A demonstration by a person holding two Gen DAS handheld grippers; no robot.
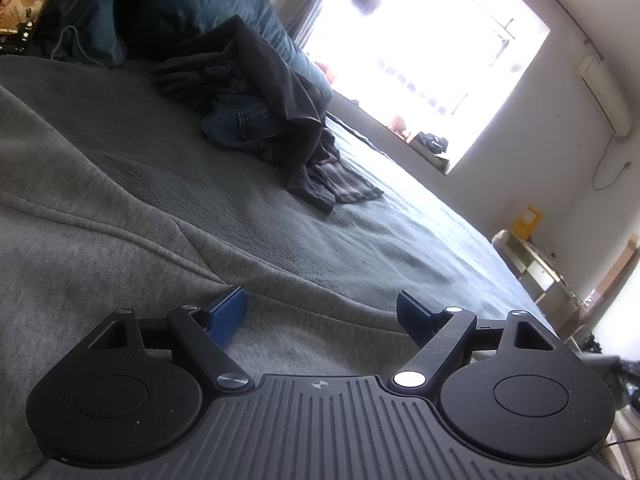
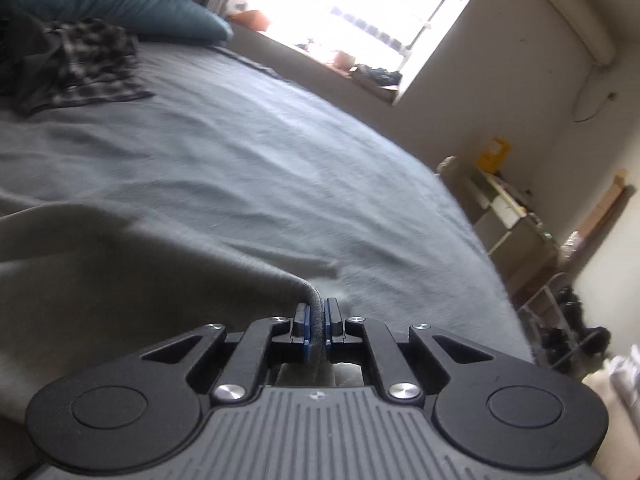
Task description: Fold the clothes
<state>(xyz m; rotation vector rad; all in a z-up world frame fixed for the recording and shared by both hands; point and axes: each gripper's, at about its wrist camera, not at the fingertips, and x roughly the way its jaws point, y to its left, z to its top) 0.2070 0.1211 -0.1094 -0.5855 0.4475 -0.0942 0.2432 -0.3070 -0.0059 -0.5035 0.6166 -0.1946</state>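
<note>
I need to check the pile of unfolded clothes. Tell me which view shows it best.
Left wrist: the pile sits mid-frame on the bed, dark cloth over denim. Right wrist catches only its checked edge at the far left.

Both handheld tools share one build. The left gripper (image 1: pixel 322 314) is matte black, with two broad teardrop side plates, each bearing a raised round disc and a triangular cut-out near its tip. Slim black link arms run forward from bright silver pivot screws to blue fingertip pads (image 1: pixel 226 312). Between the plates sits a grey ribbed housing marked with a small cross-in-circle symbol. The right gripper (image 2: pixel 317 322) repeats the pattern: black plates, silver screw heads at each linkage joint, blue-edged pads (image 2: pixel 306 322), and the same ribbed grey centre panel and marking.
</note>
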